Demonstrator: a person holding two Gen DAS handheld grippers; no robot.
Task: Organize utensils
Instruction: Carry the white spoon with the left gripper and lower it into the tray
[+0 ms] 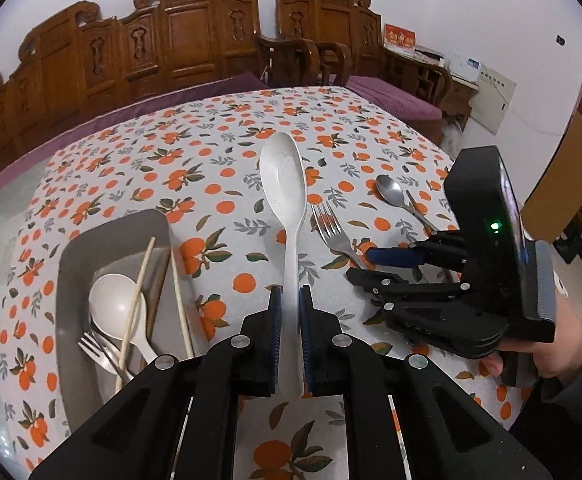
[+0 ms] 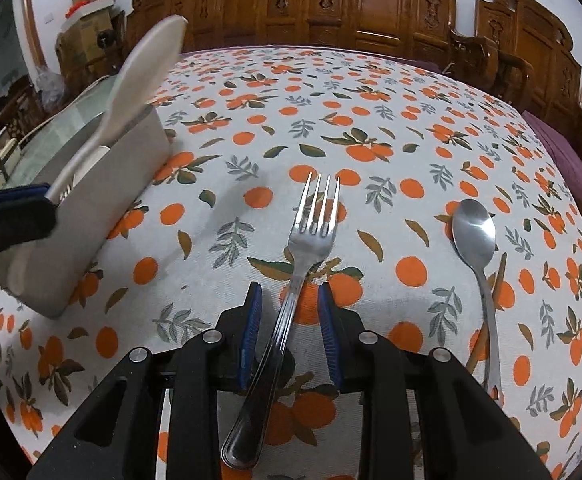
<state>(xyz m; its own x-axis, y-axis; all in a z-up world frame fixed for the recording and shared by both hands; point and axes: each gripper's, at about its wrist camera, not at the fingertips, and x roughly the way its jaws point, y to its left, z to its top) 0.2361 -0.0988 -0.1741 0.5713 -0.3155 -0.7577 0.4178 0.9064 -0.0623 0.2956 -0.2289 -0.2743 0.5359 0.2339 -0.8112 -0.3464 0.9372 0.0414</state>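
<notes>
Left wrist view: left claw (image 1: 289, 334) is pinching the light, stiff white ladle (image 1: 284, 208) mid-handle; right claw (image 2: 290, 336) is straddling the slippery steel fork (image 2: 291, 280), spread.

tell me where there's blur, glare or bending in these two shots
Left wrist view: sharp throughout; the fisheye bows the table edge and chairs, dark corners; soft light, faint shadows. Right wrist view: the white paddle held by the left gripper is motion-blurred; the fork and steel spoon show bright glints; same barrel bending at the rim.
</notes>
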